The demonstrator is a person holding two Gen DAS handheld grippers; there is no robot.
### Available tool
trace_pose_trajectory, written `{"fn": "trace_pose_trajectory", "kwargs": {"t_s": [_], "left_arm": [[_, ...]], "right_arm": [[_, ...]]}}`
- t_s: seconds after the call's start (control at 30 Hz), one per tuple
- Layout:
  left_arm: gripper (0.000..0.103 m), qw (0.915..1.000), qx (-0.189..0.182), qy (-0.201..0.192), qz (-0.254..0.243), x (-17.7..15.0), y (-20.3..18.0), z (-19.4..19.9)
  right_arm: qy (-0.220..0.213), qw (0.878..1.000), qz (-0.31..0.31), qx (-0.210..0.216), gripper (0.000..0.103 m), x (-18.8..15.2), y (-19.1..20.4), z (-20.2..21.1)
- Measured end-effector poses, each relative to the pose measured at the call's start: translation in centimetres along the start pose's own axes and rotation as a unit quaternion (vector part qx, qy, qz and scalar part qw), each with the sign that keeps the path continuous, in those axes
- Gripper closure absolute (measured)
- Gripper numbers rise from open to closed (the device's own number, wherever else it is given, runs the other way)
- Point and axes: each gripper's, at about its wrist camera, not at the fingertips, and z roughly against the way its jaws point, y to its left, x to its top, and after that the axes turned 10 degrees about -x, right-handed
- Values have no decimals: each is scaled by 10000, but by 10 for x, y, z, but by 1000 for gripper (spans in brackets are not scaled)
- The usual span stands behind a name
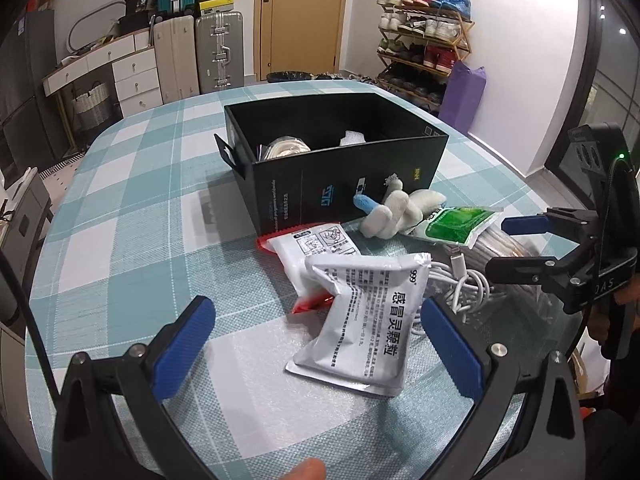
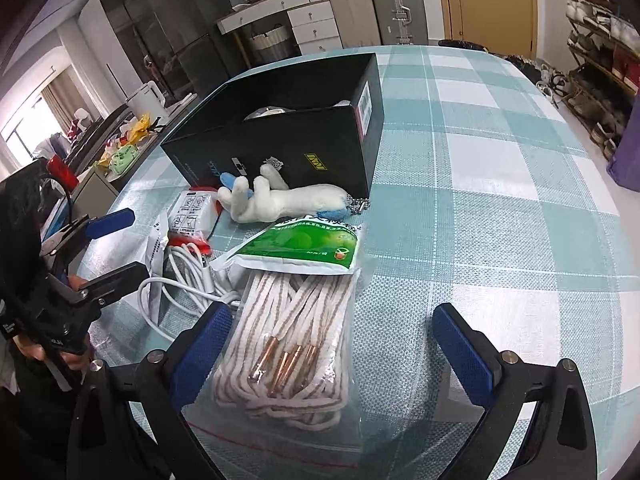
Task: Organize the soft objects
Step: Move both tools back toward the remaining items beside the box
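Observation:
A black box (image 1: 352, 184) (image 2: 280, 148) stands on the checked tablecloth with items inside. In front of it lie a white plush toy (image 1: 394, 210) (image 2: 280, 202), a green sachet (image 1: 456, 224) (image 2: 304, 246), a white medicine sachet (image 1: 360, 328), a white and red pack (image 1: 316, 252) (image 2: 190, 214), a white cable (image 1: 460, 284) (image 2: 180, 276) and a bag of cord (image 2: 284, 352). My left gripper (image 1: 316, 348) is open, its fingers either side of the medicine sachet. My right gripper (image 2: 332, 348) is open around the cord bag, and also shows in the left wrist view (image 1: 516, 246).
The table (image 2: 500, 184) has a rounded edge. Beyond it stand suitcases (image 1: 200, 56), white drawers (image 1: 132, 76), a door (image 1: 300, 16), a shoe rack (image 1: 424, 40) and a purple bag (image 1: 464, 92).

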Motion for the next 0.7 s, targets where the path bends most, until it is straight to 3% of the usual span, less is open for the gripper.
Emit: {"fn": "trace_pose_trajectory", "kwargs": {"t_s": [0.5, 0.7], "left_arm": [[0, 9991, 119, 387, -152, -6, -8, -12], [6, 9991, -68, 402, -96, -6, -6, -13]], "right_arm": [[-128, 9994, 305, 60, 27, -6, 7, 1], [-148, 9990, 401, 106, 41, -8, 10, 2]]}}
